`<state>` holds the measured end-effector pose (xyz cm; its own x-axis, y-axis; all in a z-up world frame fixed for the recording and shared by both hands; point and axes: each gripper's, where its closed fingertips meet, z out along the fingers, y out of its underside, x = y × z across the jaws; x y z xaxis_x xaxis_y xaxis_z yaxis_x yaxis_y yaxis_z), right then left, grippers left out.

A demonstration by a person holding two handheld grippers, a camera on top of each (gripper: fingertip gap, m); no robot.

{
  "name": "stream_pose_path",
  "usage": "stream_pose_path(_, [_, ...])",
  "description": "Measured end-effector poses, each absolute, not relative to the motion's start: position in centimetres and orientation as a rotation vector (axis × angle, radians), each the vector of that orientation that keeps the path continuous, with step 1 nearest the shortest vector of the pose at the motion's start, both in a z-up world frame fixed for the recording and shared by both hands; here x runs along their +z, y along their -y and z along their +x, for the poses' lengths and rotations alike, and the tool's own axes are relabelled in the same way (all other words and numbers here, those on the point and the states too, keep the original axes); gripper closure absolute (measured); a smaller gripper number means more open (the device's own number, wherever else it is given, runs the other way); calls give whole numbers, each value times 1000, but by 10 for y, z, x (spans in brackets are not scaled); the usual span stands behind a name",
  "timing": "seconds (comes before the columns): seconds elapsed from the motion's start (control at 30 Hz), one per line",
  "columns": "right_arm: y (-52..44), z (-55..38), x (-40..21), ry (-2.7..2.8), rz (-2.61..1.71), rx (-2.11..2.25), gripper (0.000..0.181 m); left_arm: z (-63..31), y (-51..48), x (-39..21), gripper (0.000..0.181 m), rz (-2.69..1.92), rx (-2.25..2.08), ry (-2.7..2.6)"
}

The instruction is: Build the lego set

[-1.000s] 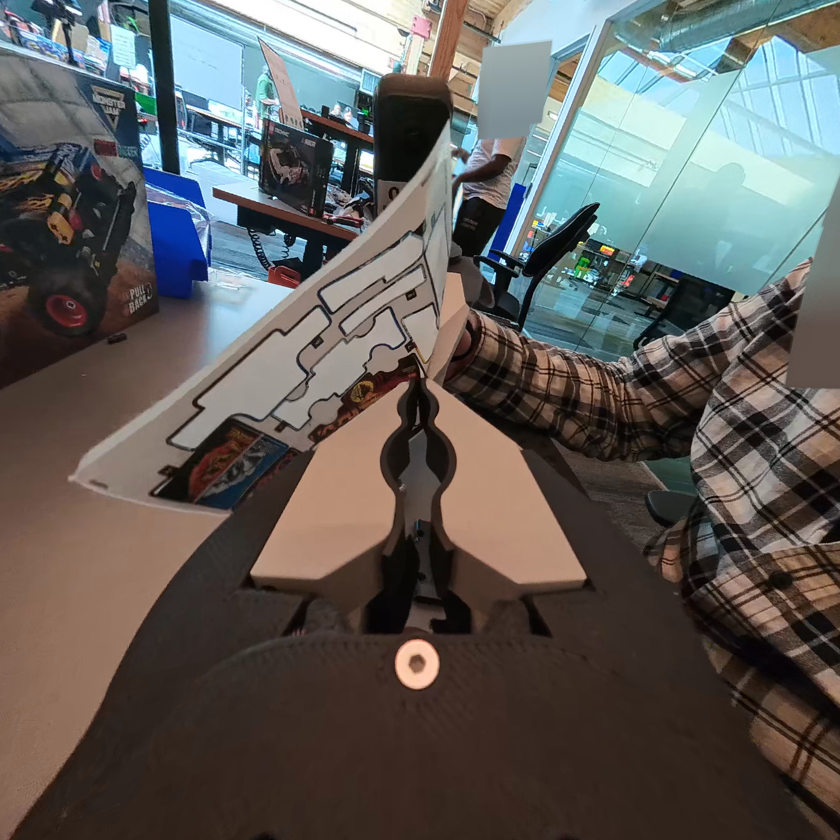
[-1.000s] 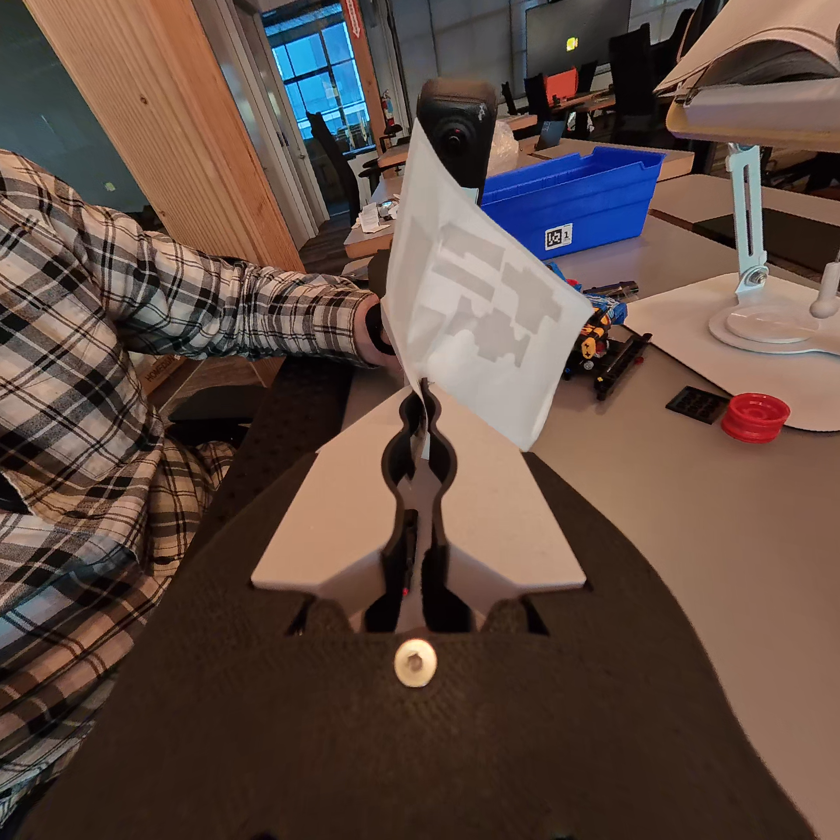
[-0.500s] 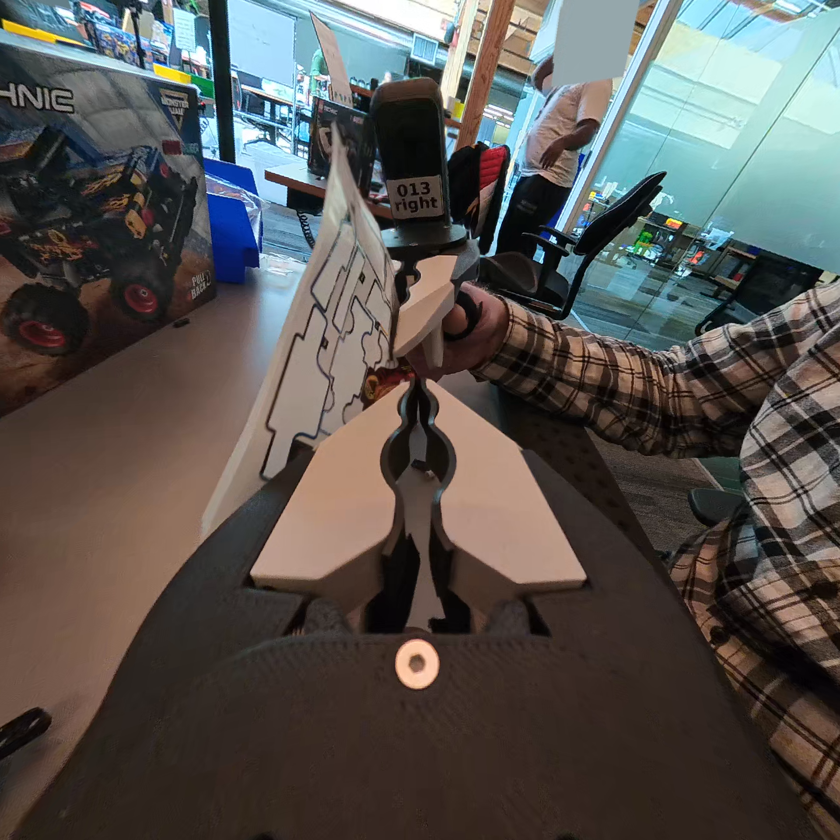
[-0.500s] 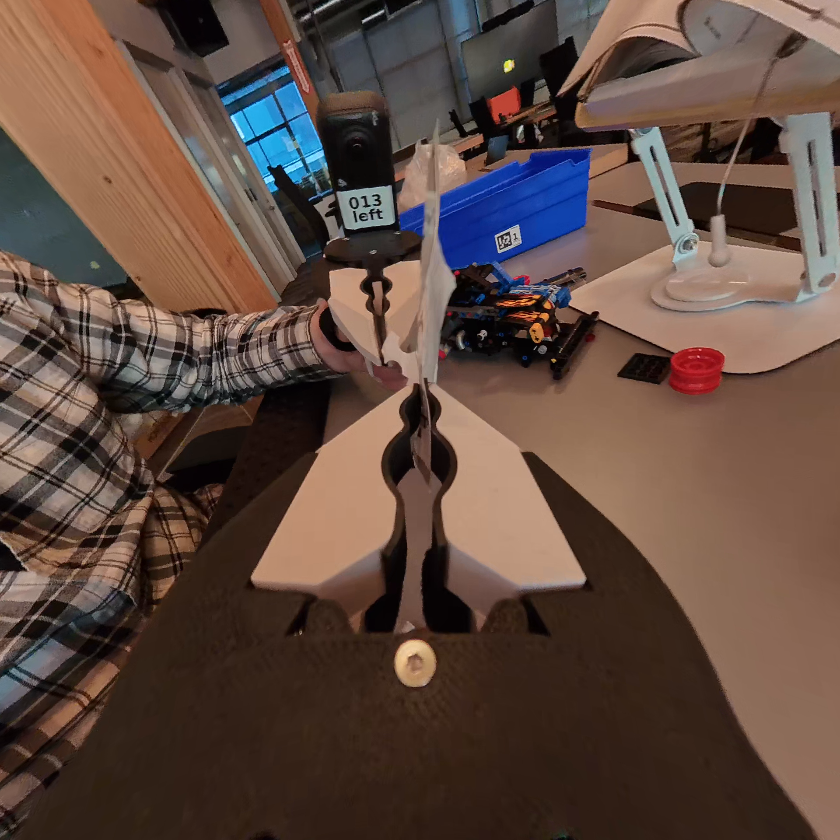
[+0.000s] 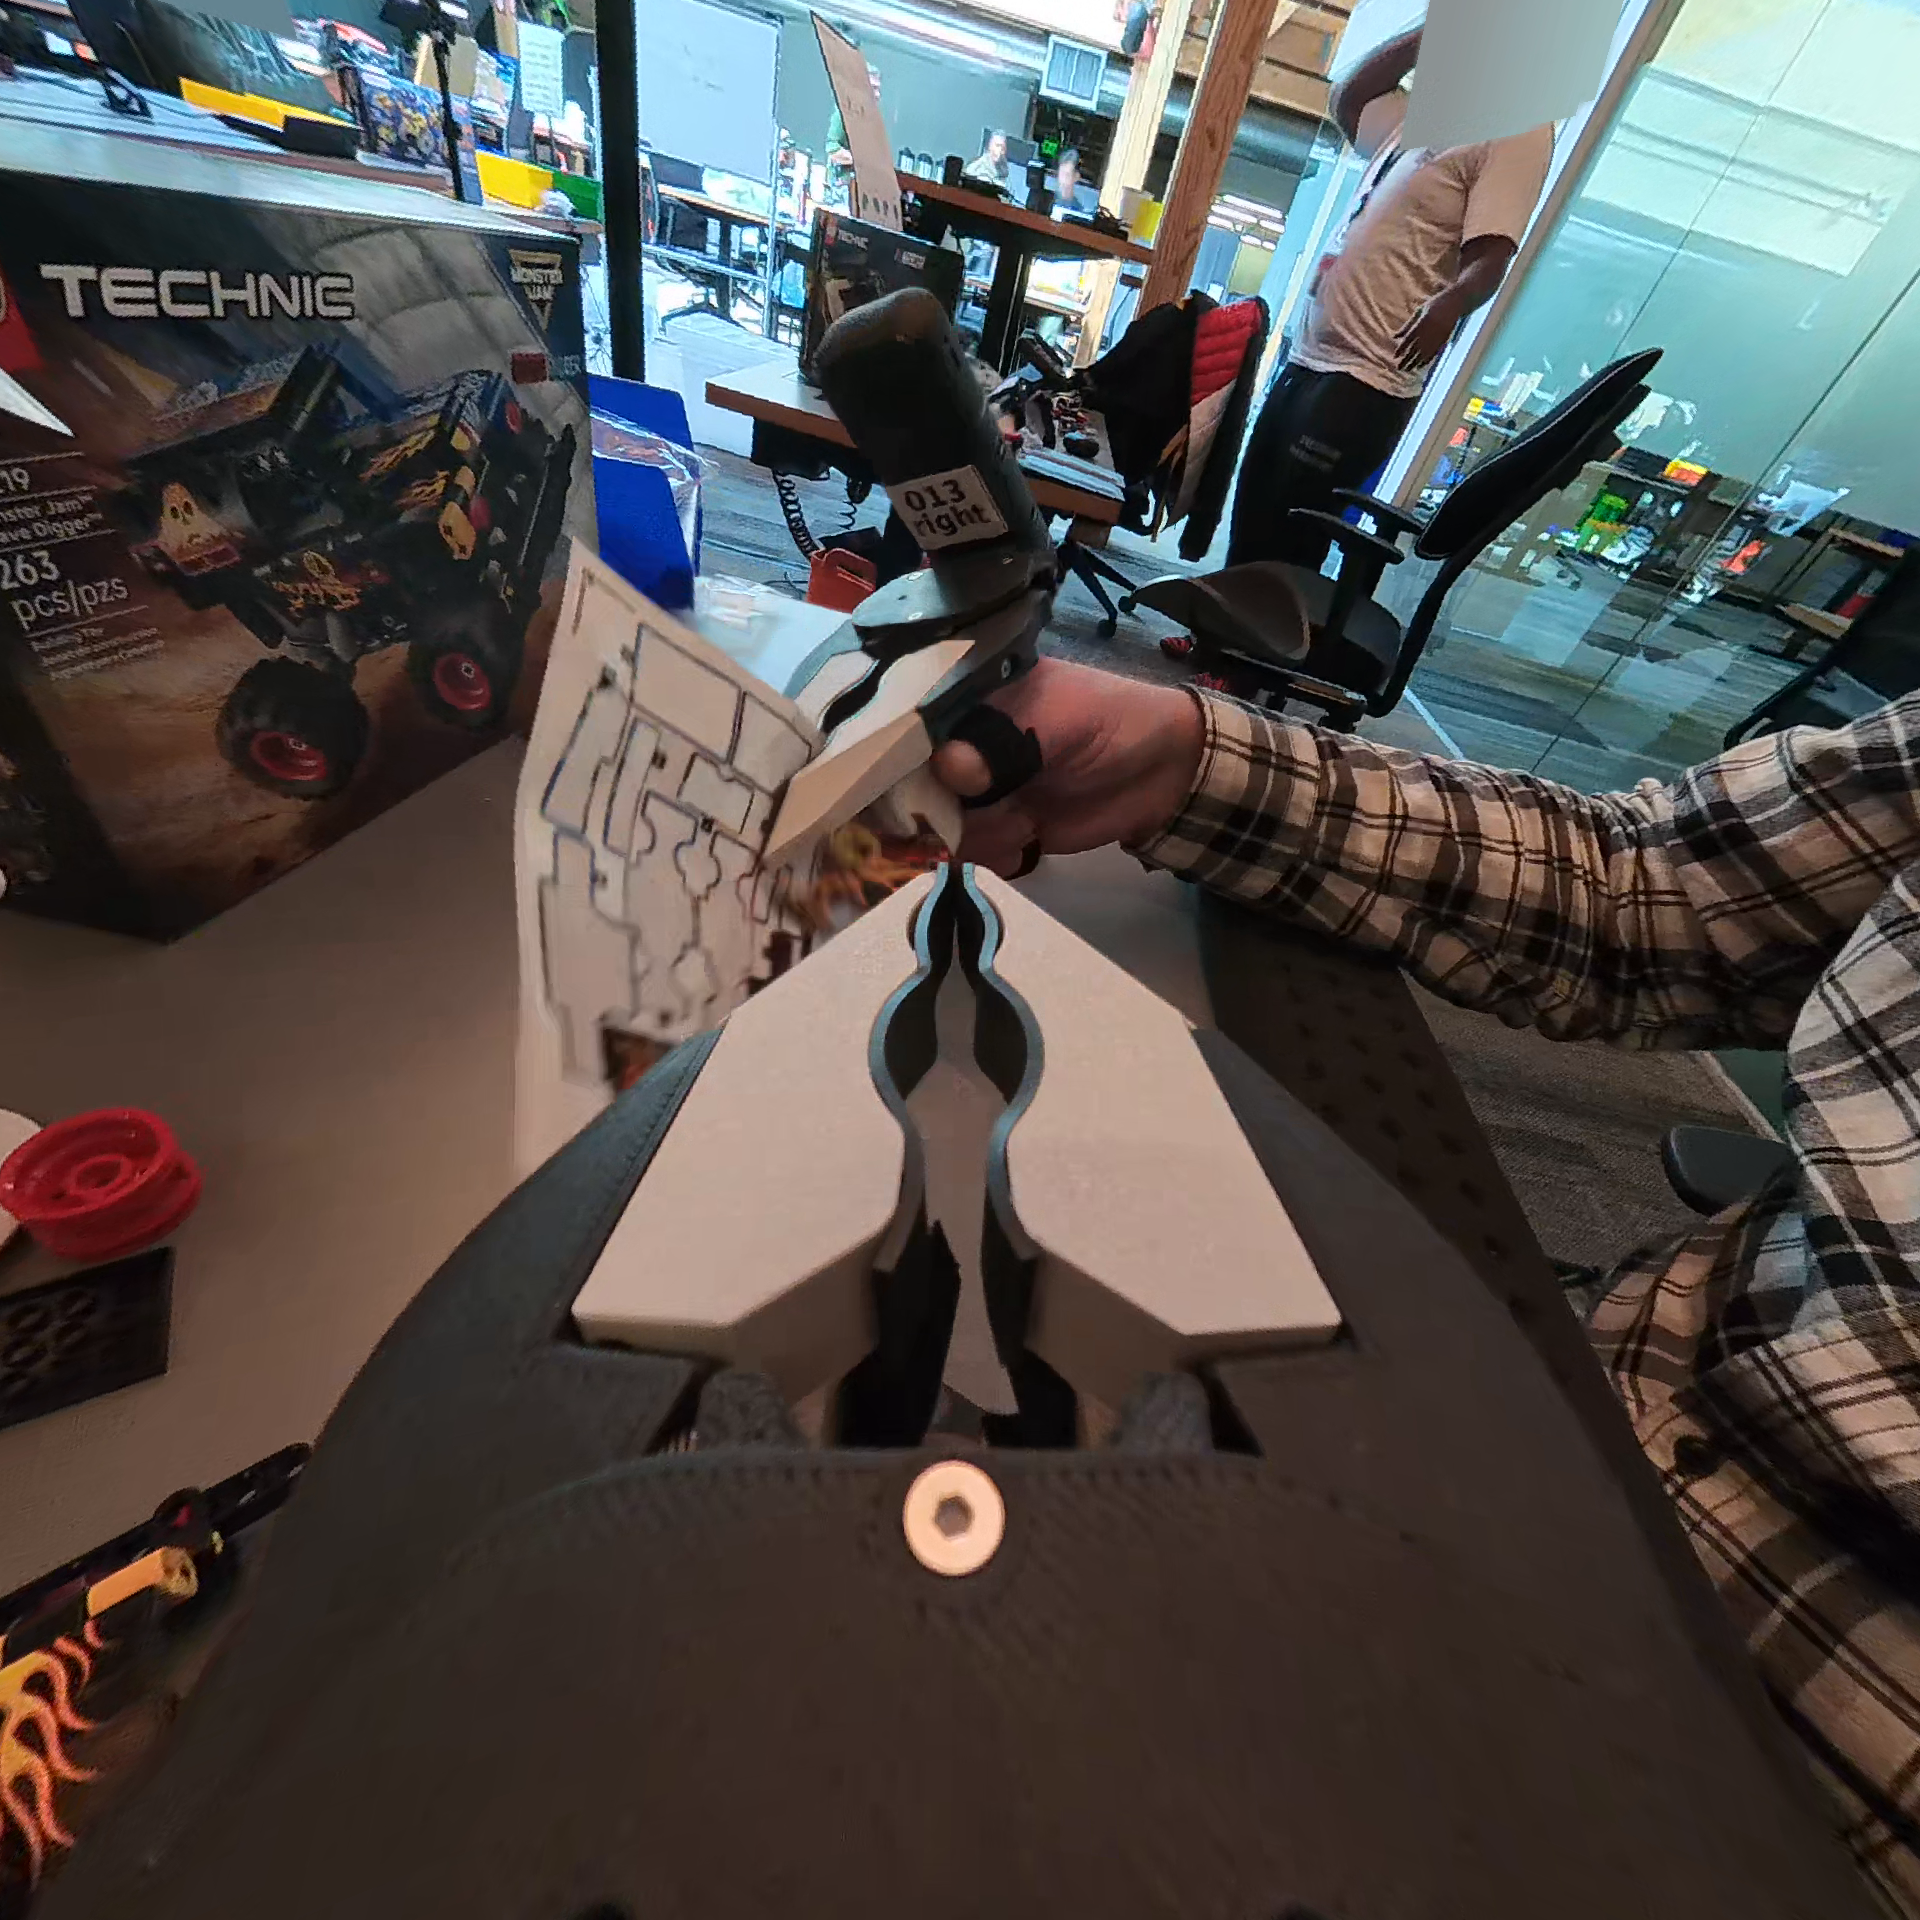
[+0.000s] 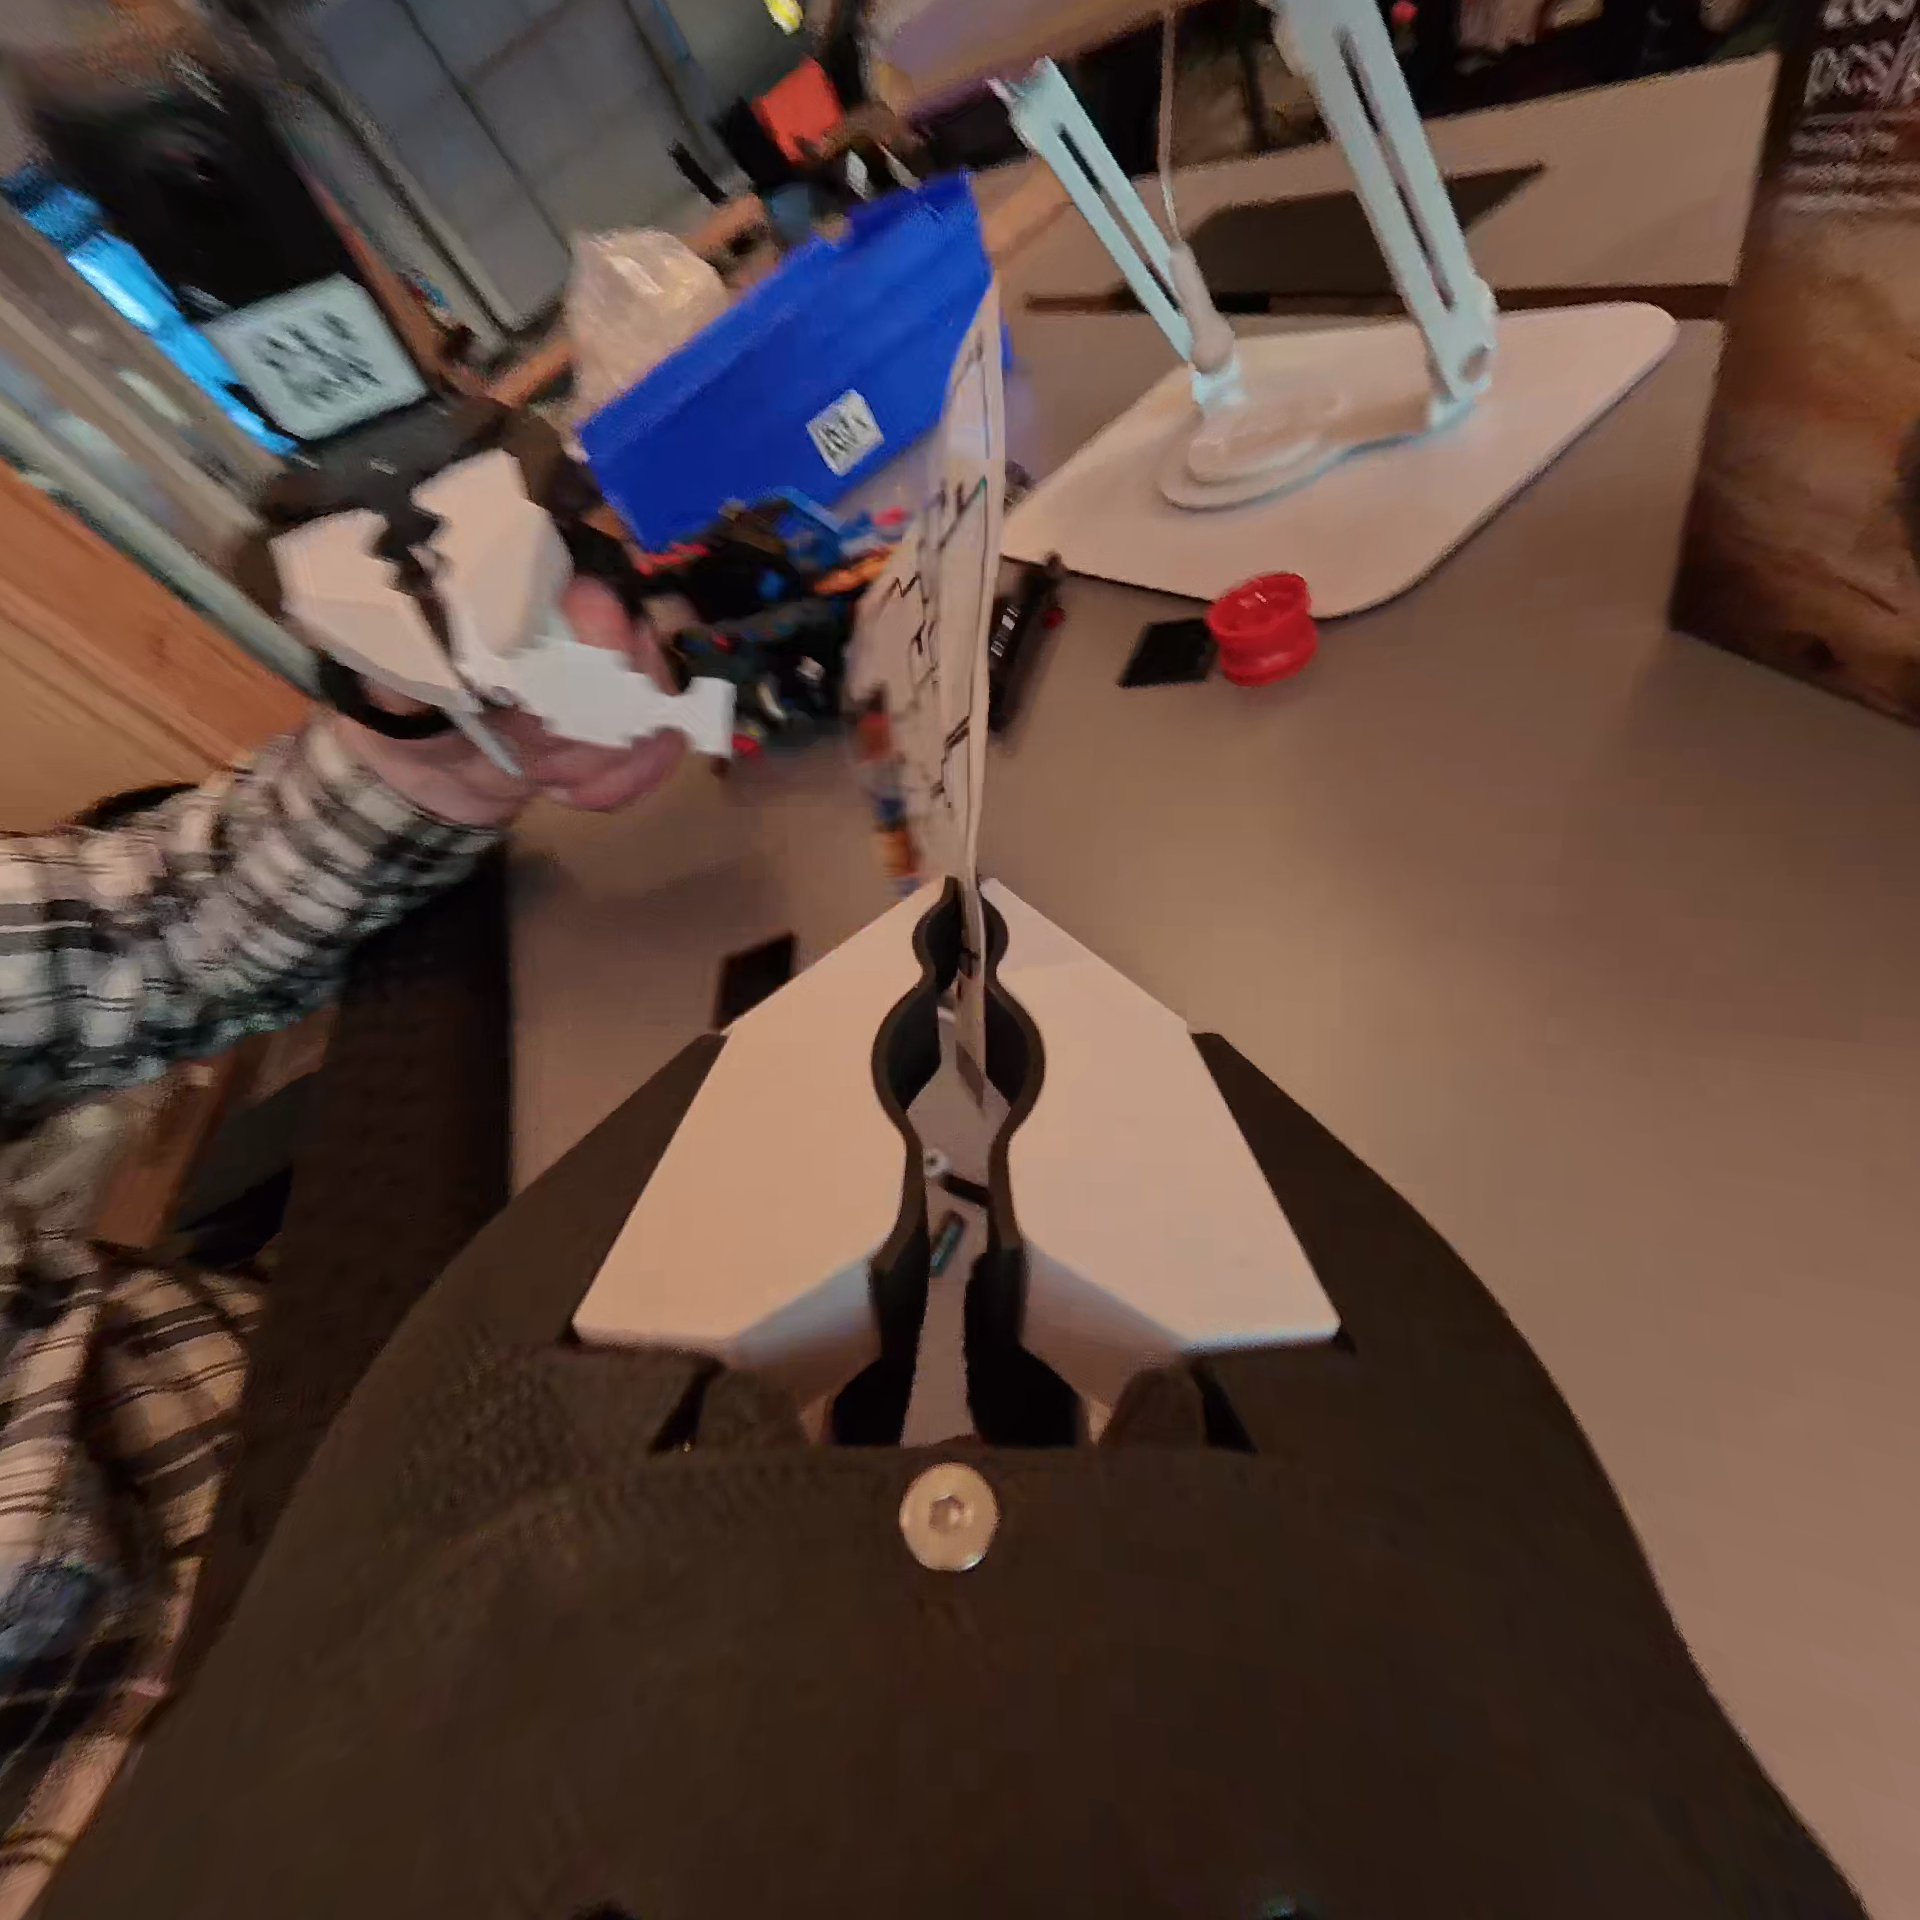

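My right gripper [image 6: 961, 904] is shut on the bottom edge of a white sticker sheet [image 6: 945, 644] and holds it upright above the table. The left wrist view shows the sheet [image 5: 644, 831], printed face out, pinched at the right gripper's tips [image 5: 774, 847]. My left gripper [image 5: 956, 883] is shut on a white peeled sticker [image 5: 961, 1195], which pokes out sideways in the blurred right wrist view [image 6: 634, 696]. The left gripper [image 6: 494, 722] is apart from the sheet, to its left. The partly built truck [image 6: 769, 613] lies on the table behind them.
A red wheel hub [image 6: 1262, 623] and a black plate [image 6: 1169, 655] lie beside a white stand's base [image 6: 1351, 416]. A blue bin [image 6: 800, 364] stands behind the truck. The set's box [image 5: 260, 520] stands at the far left. A person stands beyond the table. Across from one pair of fingers to the other is roughly 10 cm. Both grippers' tips are roughly 20 cm from the partly built truck [image 6: 769, 613].
Both grippers were pinching the sheet together. Now the left one has pulled away with a white sticker, and the right one keeps the sheet. Both views have swung towards the table.
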<state>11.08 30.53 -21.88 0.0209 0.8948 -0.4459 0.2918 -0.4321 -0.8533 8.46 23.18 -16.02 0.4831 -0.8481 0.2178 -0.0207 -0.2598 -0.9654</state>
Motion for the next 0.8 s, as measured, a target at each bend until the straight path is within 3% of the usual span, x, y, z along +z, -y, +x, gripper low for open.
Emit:
stream_pose_path(0.17, [-323, 112, -240, 1216, -1862, 1188, 179, 86, -234, -163, 181, -1661, -860, -783])
stream_pose_path(0.33, [-343, 123, -258, 1170, -1980, 1024, 136, 85, -236, -163, 181, -1660, -814, -785])
stream_pose_path(0.77, [-375, 153, -257, 1244, -1894, 447, 80, 87, -242, -172, 181, -1642, -446, -883])
stream_pose_path(0.8, [-374, 152, -255, 1258, -1869, 428, 82, 86, -243, -171, 181, -1631, -393, -890])
